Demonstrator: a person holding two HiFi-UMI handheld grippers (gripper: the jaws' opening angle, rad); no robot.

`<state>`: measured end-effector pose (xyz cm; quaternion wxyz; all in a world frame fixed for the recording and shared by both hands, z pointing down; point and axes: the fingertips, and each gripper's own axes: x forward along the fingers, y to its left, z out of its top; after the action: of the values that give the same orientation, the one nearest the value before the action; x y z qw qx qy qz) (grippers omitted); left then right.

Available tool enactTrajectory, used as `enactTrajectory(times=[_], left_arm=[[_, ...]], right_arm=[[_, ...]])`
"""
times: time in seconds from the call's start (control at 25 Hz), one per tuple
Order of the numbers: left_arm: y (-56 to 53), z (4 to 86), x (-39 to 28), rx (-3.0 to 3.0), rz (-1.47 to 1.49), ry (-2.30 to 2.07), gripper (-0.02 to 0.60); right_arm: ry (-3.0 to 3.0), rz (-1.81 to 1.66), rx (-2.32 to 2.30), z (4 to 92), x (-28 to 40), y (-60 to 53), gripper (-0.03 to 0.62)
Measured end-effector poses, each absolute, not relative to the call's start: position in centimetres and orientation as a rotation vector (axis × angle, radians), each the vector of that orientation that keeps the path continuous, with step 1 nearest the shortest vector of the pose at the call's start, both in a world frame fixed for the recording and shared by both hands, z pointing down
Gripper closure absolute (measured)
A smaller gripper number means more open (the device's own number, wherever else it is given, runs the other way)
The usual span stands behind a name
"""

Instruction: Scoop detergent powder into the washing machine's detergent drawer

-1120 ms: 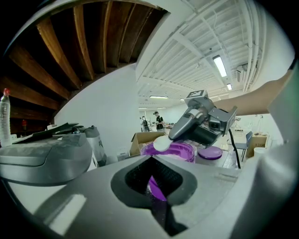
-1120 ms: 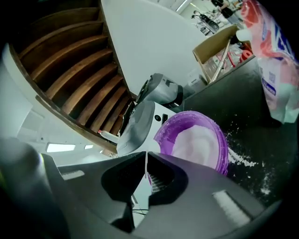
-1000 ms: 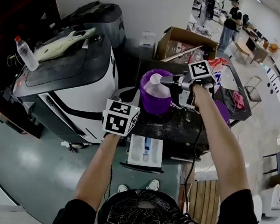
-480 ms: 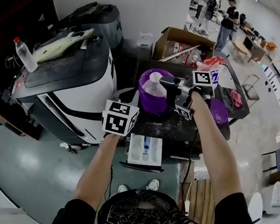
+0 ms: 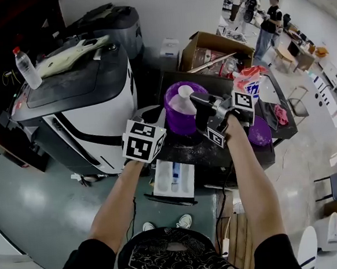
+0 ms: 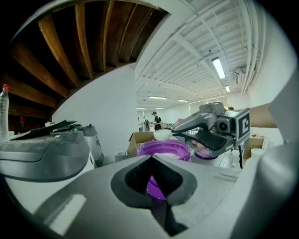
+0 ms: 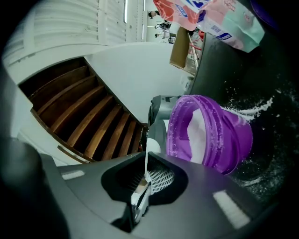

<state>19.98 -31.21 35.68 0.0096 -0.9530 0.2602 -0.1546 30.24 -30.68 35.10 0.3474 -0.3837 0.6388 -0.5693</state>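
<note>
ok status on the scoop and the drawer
Left claw shut, empty. Right claw shut on the scoop, bowl over the purple tub. Drawer open, nothing lying across it.

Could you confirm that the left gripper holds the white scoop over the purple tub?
Not quite: the right gripper holds the white scoop over the purple tub; the right gripper view shows its handle between the jaws.

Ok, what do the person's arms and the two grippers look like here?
The left gripper and right gripper are grey plastic with dark ribbed pads; each carries a white cube with black square markers. A black cable runs from the right one. Black short-sleeved shirt, forearms bare.
</note>
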Motion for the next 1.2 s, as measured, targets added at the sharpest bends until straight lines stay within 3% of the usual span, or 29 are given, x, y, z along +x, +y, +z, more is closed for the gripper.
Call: enactTrajectory(times=[1.2], left_arm=[[-27.0,38.8,13.9,-3.034,-0.498,0.680,0.580]], right_arm=[[1.682,-1.373,-1.026,37.7,21.4,-23.3,0.556]])
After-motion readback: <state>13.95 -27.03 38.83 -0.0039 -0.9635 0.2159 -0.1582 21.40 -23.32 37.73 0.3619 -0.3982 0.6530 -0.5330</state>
